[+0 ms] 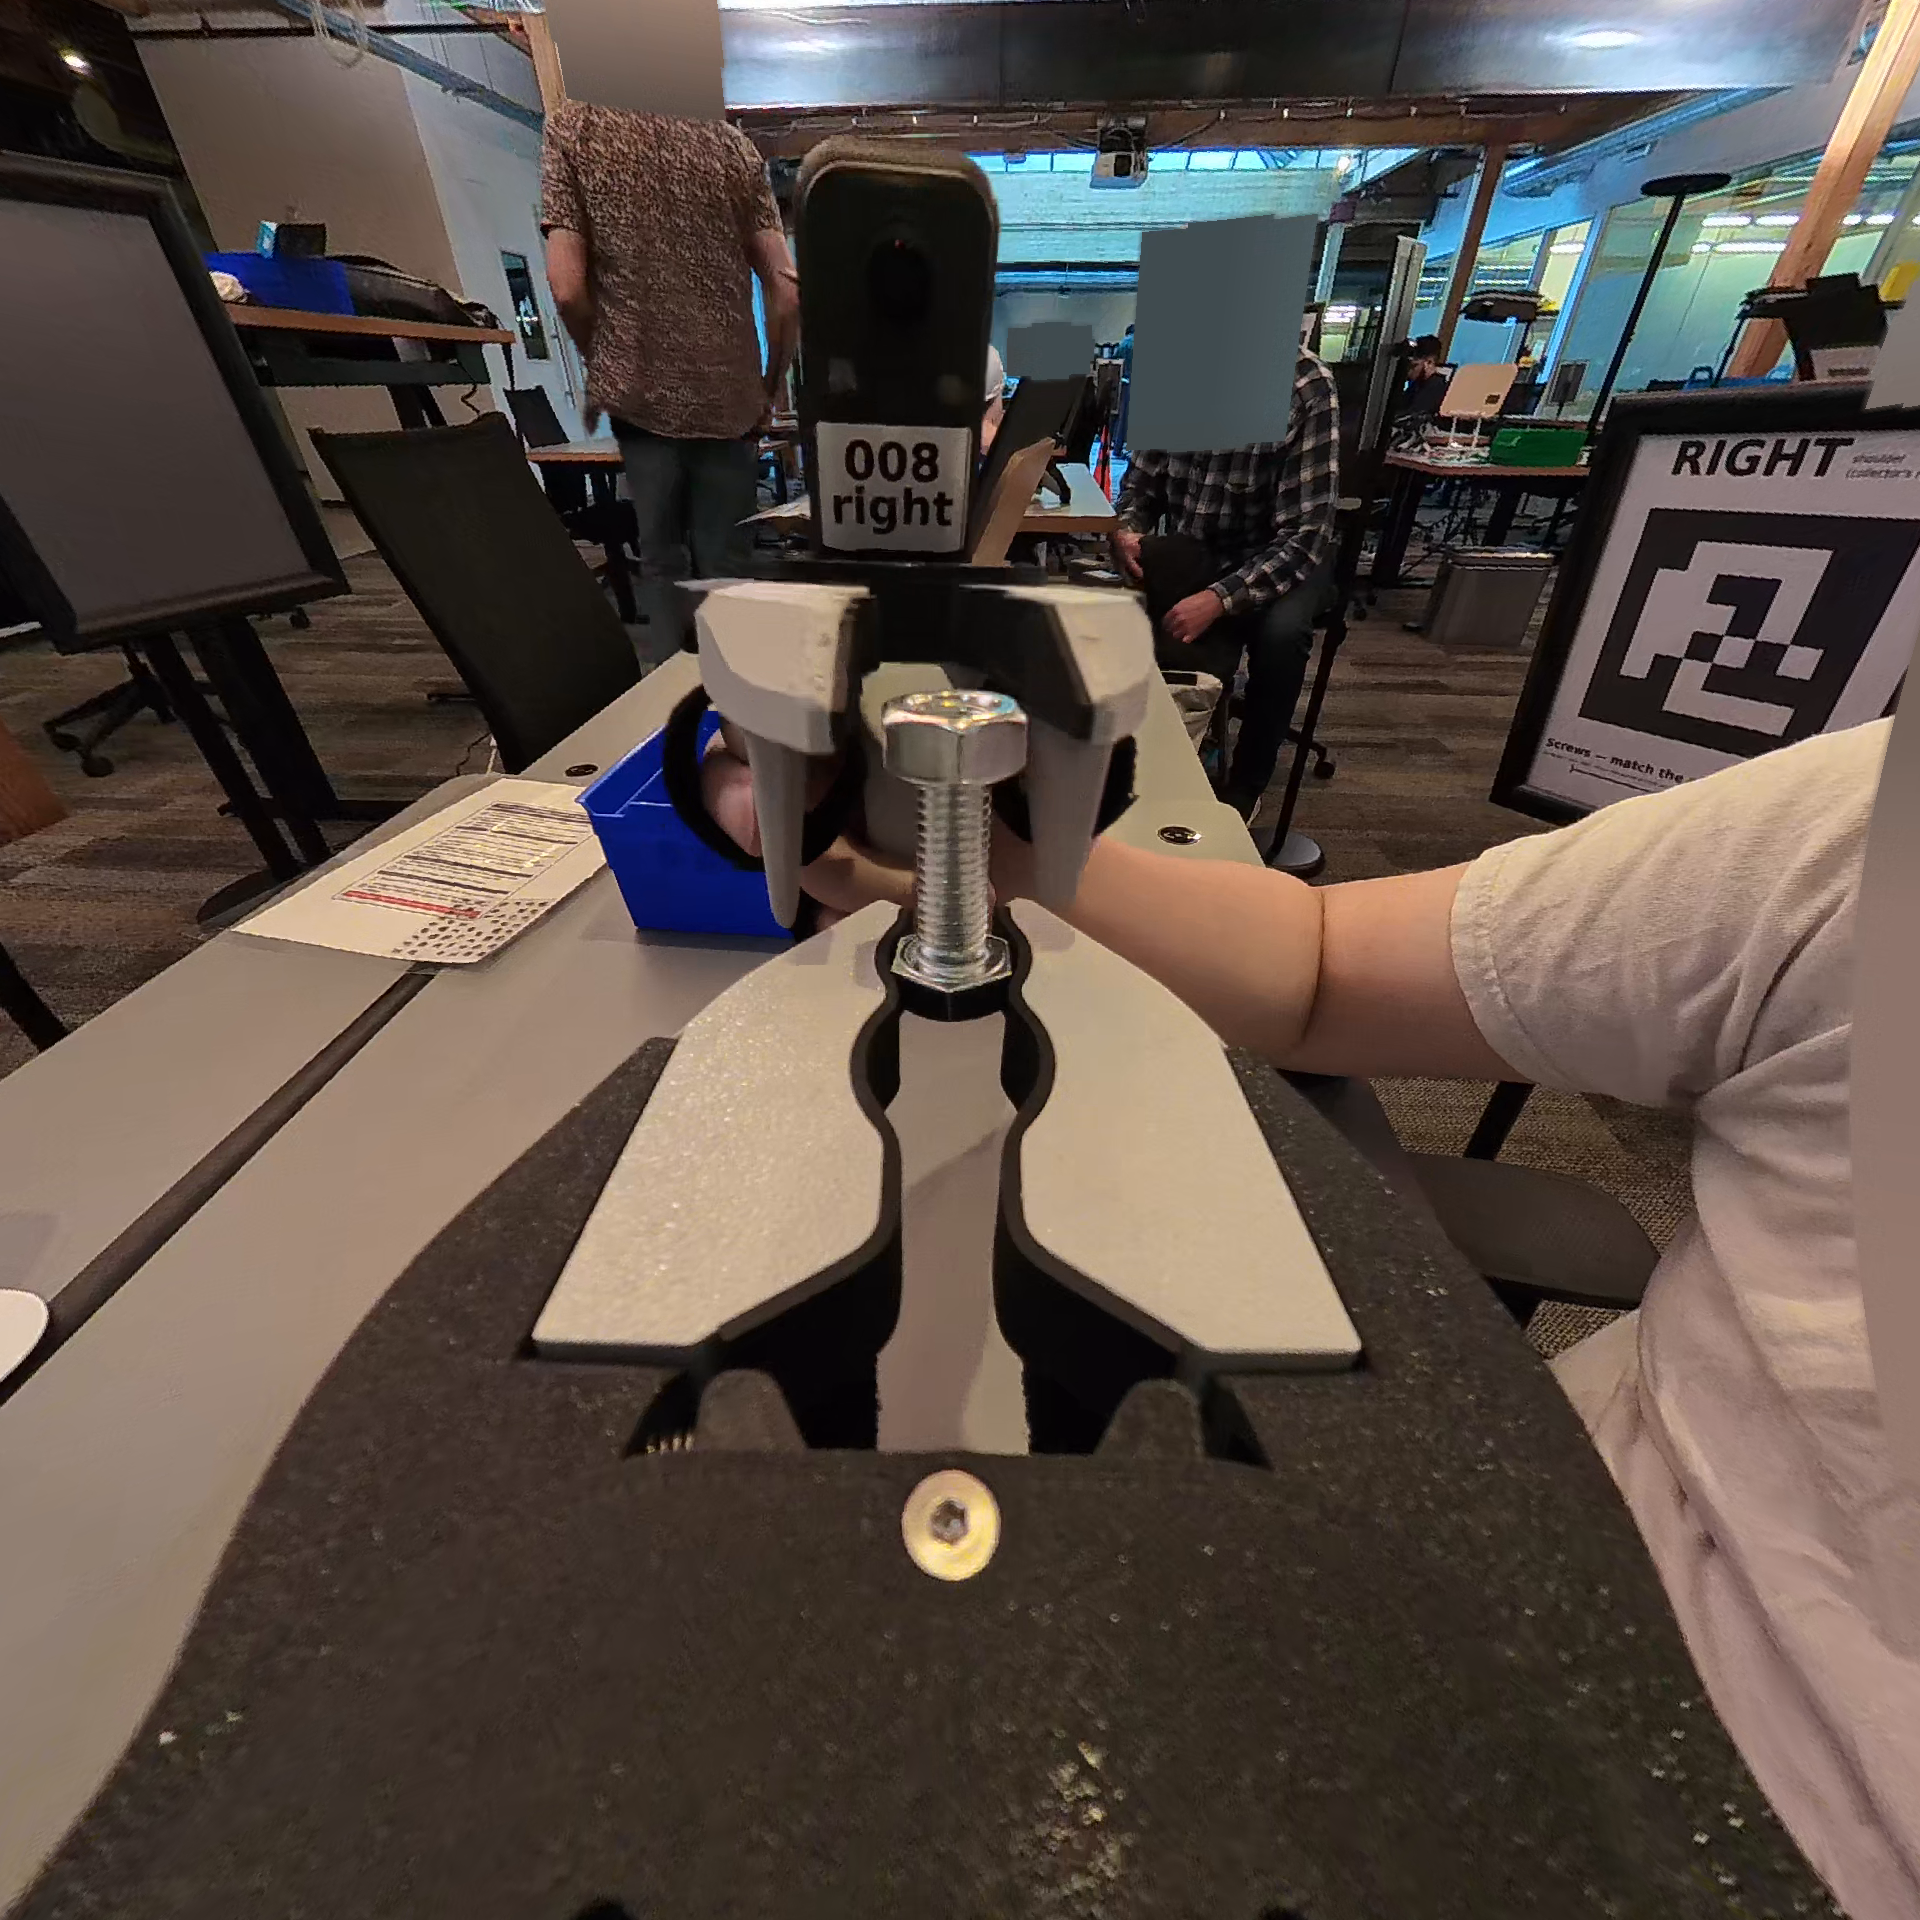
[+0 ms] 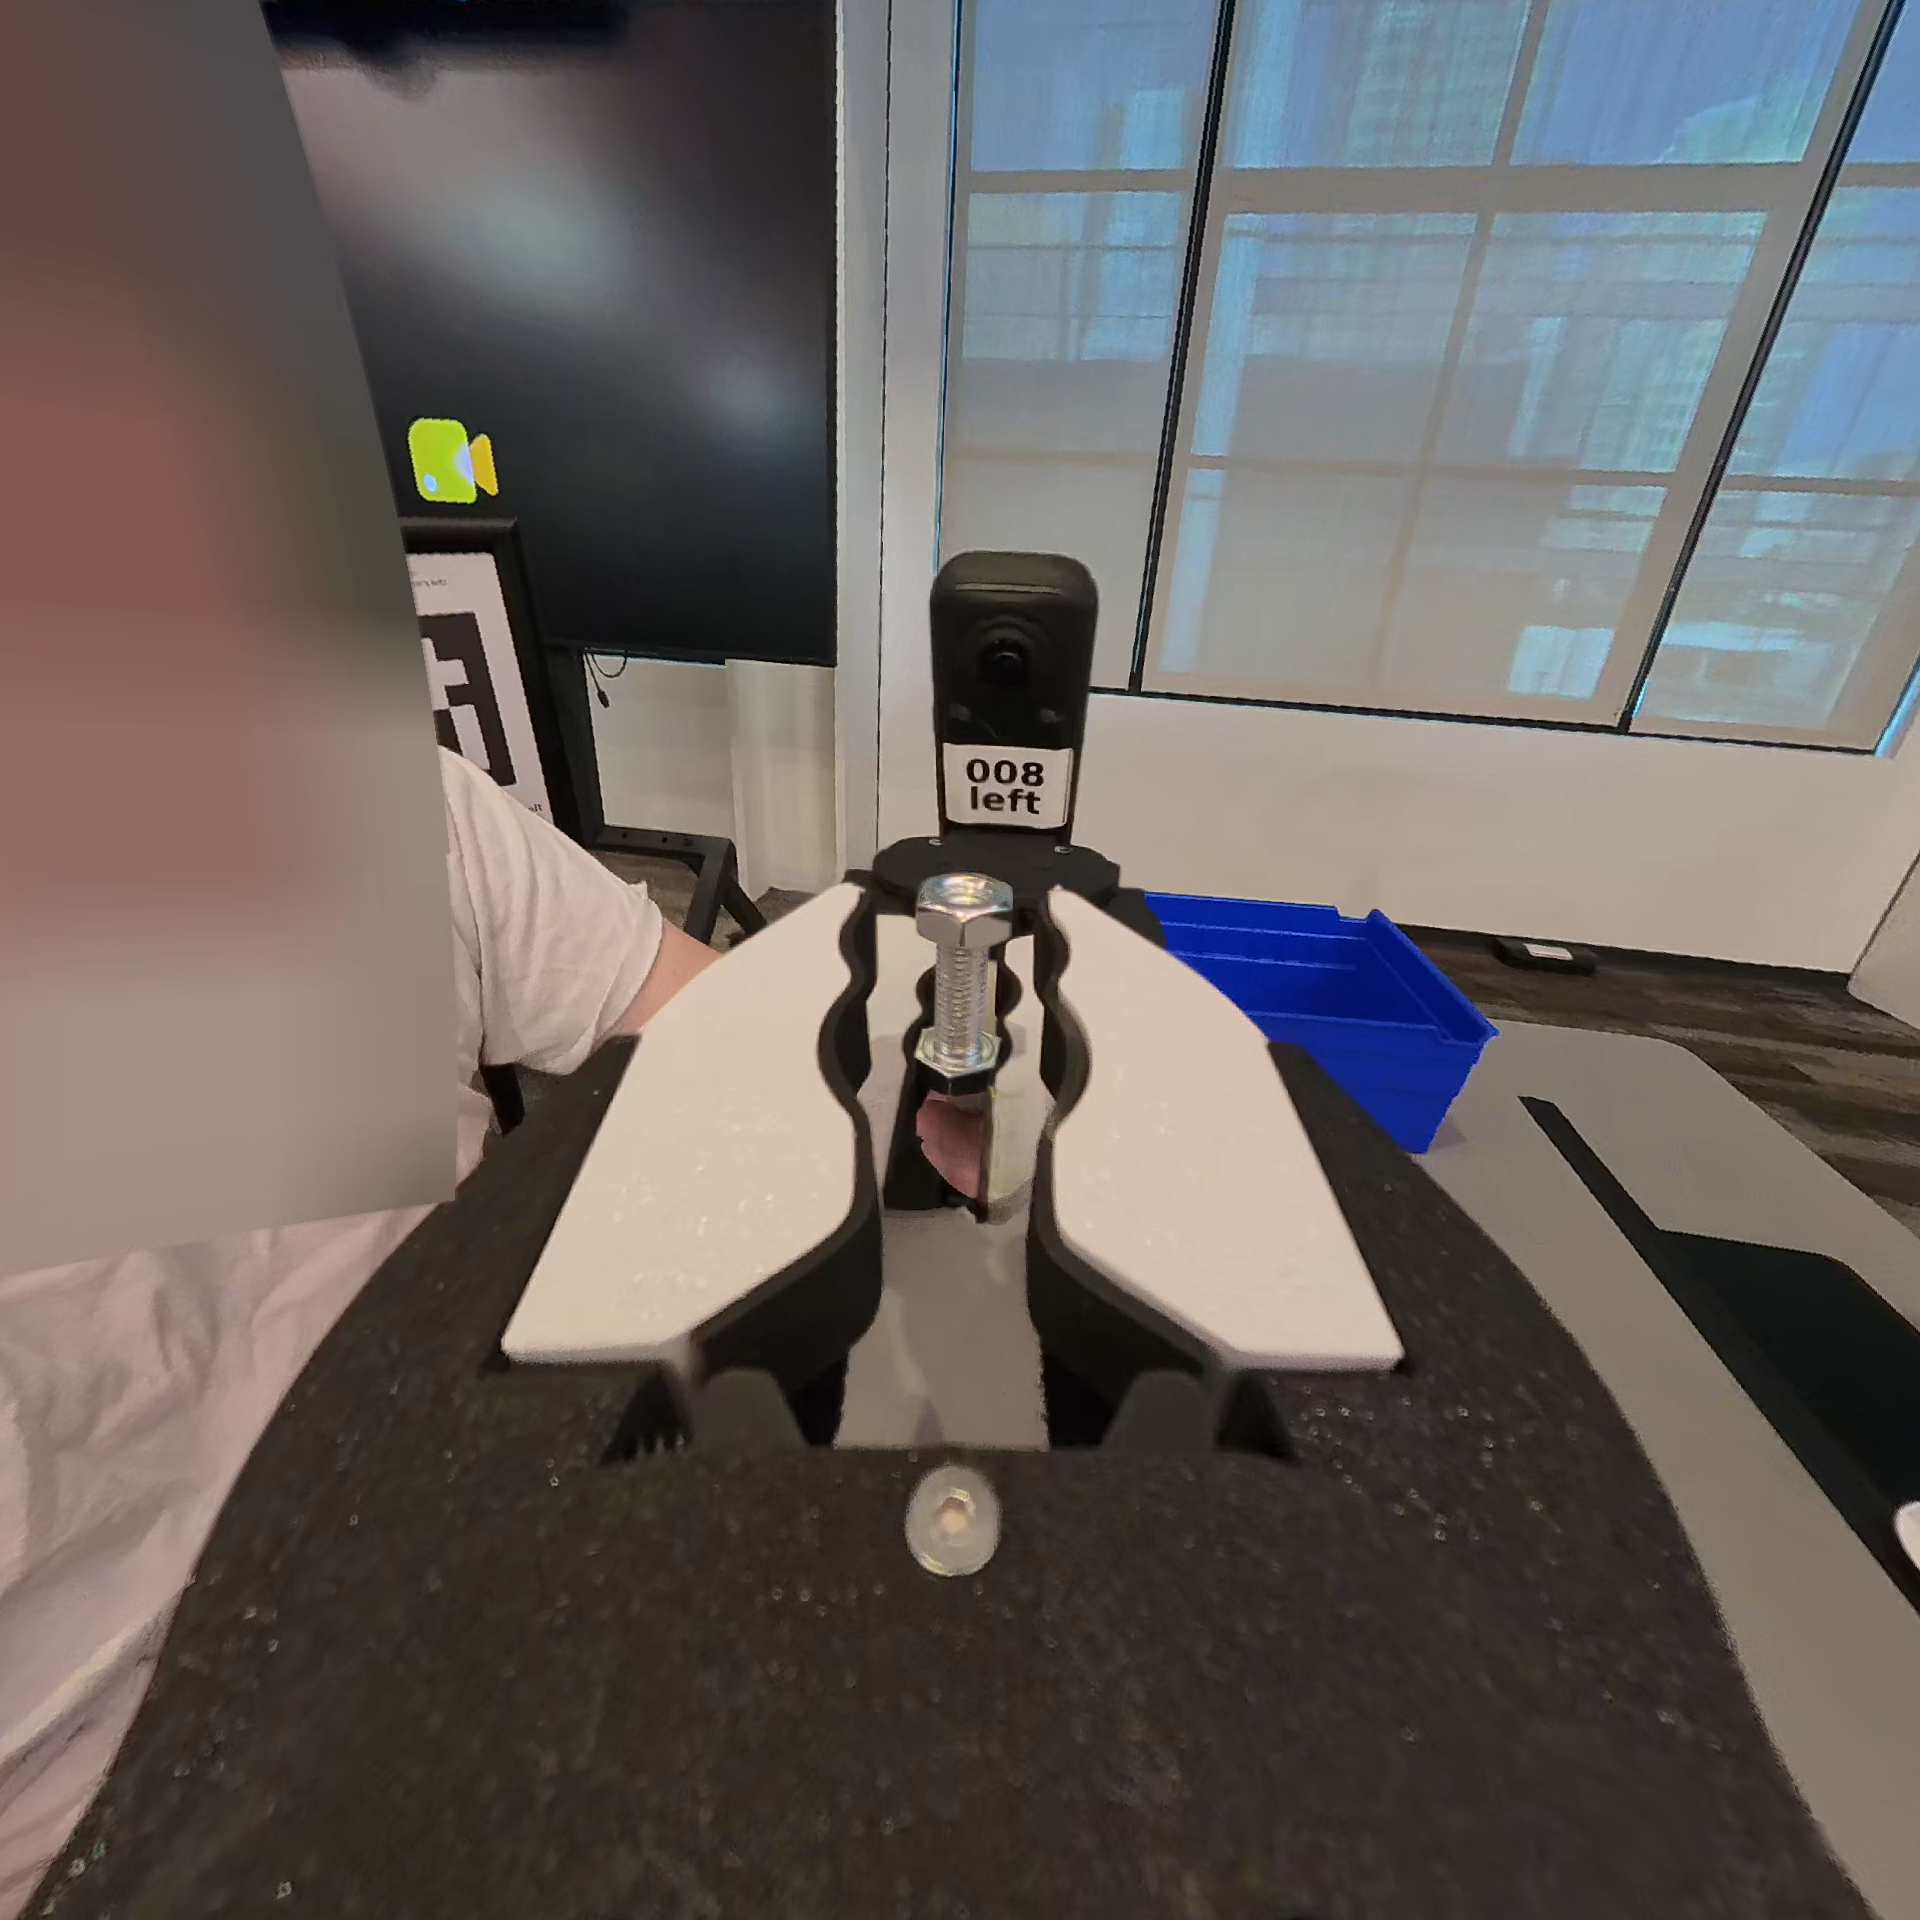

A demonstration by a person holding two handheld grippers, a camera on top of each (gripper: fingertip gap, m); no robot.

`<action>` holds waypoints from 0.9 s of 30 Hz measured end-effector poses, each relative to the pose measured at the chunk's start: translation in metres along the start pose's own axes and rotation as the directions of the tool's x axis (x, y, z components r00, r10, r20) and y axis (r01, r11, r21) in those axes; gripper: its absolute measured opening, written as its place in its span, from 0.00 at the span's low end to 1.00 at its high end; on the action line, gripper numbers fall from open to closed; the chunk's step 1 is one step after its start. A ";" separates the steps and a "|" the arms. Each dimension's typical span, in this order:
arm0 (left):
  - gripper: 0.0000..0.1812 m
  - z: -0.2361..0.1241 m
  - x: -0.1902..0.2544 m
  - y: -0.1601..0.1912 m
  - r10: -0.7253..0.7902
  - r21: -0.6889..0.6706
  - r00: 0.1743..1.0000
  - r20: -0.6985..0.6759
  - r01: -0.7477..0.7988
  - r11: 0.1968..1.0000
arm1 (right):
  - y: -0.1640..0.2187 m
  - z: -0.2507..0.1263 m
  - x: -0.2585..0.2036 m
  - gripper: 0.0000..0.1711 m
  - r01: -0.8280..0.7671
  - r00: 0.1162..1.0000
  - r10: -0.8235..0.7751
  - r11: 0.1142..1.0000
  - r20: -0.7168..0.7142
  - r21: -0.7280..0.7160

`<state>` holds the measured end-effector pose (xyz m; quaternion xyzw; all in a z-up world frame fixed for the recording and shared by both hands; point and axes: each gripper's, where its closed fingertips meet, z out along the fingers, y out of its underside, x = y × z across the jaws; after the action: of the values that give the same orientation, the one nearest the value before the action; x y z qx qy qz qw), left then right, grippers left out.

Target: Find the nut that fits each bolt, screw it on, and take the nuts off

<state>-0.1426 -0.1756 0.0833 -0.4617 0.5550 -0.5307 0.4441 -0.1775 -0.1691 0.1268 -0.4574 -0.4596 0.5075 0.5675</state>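
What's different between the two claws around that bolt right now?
The left claw is clamped on the hex nut at the bolt's lower end. The right claw only straddles the bolt head, with a gap on each side.
The left claw looks like the only thing holding the upright bolt; the right claw carries nothing.
Both have white fingers edged in black, and they face each other.

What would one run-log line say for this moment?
left claw: shut on nut | bolt: upright, threaded in nut | right claw: open, flanking bolt head
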 end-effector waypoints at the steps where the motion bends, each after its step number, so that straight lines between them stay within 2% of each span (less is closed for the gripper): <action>1: 0.08 0.000 0.000 0.000 0.001 -0.001 1.000 -0.001 -0.001 1.000 | 0.001 0.001 -0.001 0.16 0.008 1.000 -0.008 1.000 0.000 -0.004; 10: 0.08 0.001 0.002 0.001 0.002 -0.005 1.000 -0.005 -0.002 1.000 | 0.002 0.002 0.003 0.15 -0.003 1.000 0.003 1.000 -0.025 -0.013; 16: 0.08 0.001 0.005 0.001 -0.013 -0.013 0.999 -0.038 0.013 1.000 | 0.002 0.002 -0.002 0.10 0.020 1.000 -0.020 1.000 0.003 -0.018; 19: 0.08 0.003 0.021 0.001 -0.074 -0.006 0.985 -0.157 0.074 0.997 | 0.001 0.000 -0.012 0.10 0.002 0.996 -0.002 1.000 0.089 0.001; 22: 0.08 0.003 0.043 0.000 -0.144 -0.014 0.936 -0.320 0.148 0.989 | 0.000 -0.002 -0.028 0.10 -0.030 0.974 0.019 0.999 0.225 0.044; 27: 0.08 -0.001 0.074 -0.004 -0.255 -0.049 0.800 -0.543 0.273 0.961 | -0.001 -0.004 -0.051 0.10 -0.058 0.920 0.013 0.993 0.392 0.104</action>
<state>-0.1563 -0.2486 0.0867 -0.3573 0.5798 -0.7051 0.1973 -0.1764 -0.2199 0.1247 -0.3221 -0.5257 0.6240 0.4801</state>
